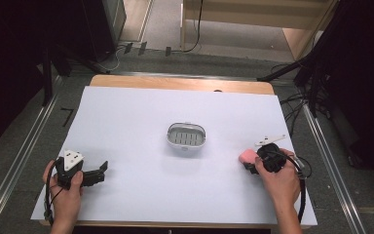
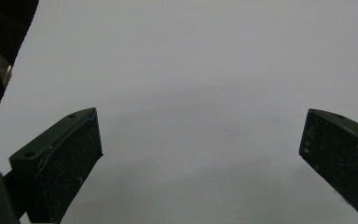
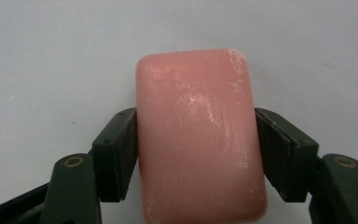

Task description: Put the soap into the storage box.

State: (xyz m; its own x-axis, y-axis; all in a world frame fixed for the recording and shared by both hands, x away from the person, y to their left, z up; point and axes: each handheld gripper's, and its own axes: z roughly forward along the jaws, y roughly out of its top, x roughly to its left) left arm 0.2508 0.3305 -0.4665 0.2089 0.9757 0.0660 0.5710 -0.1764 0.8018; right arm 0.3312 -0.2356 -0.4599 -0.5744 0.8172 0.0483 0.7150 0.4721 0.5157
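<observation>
Gripping the pink soap [image 3: 200,140] in your right tongs [image 3: 198,154].
Your left tongs [image 2: 200,154] gape empty above the table [image 1: 136,117].

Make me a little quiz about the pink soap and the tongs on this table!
1. True or false: the right tongs are shut on the pink soap.
2. What do the left tongs hold? A) the soap B) nothing C) the dish
3. Which thing sits near the middle of the white sheet?

Key:
1. True; both pads press the soap's sides.
2. B; the jaws stand wide apart over bare sheet.
3. The soap dish, with a slotted insert.
</observation>
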